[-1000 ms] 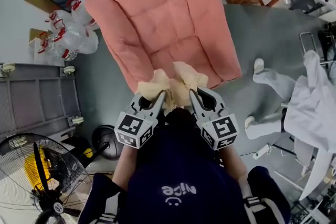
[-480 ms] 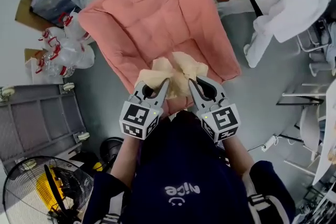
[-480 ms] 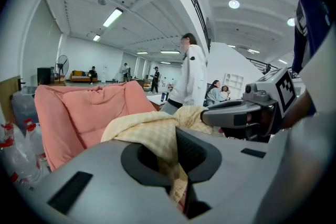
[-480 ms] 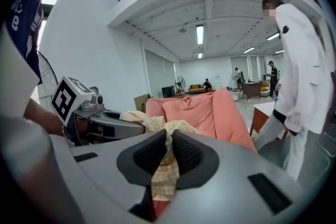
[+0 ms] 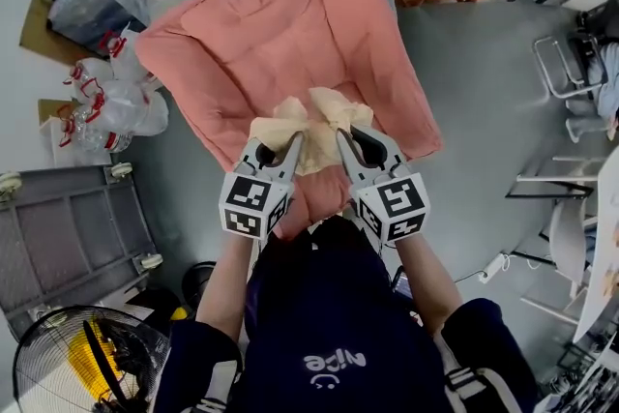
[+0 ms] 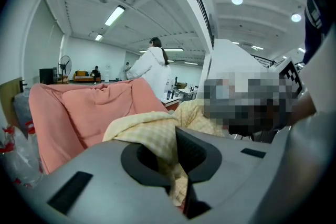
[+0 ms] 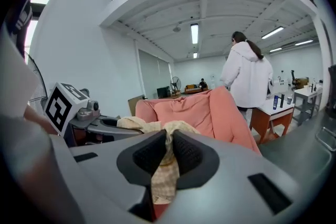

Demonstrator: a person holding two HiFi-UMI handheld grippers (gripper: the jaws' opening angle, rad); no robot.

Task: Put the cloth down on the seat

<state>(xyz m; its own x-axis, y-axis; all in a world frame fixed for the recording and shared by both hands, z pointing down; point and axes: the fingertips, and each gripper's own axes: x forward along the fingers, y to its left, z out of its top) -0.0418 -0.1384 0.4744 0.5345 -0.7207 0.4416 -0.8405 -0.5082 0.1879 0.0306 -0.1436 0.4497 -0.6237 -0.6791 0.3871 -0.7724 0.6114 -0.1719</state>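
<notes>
Head view: there's one yellow checked cloth (image 5: 311,123), bunched up and hanging between the two grippers. The left gripper (image 5: 279,153) has one side of it and the right gripper (image 5: 354,146) the other. It's up in the air over the front edge of the seat of the one pink armchair (image 5: 276,29), not lying on it as far as I can tell.

Left gripper view: the jaws are nearly closed and pinch a fold of the cloth (image 6: 149,131), with the loose bit trailing down between the pads. The armchair (image 6: 68,107) sits just behind it.

Right gripper view: same deal. The jaws are squeezed almost together on a strip of cloth (image 7: 164,173) that dangles below them, with the rest heaped up on top.

My take on handling: it looks light, thin and totally floppy, so it'll slump and drape wherever it's let go and keep no shape. Nothing fragile here. An edge or corner in each gripper, like now, seems like the right hold, since that keeps it spread out.
</notes>
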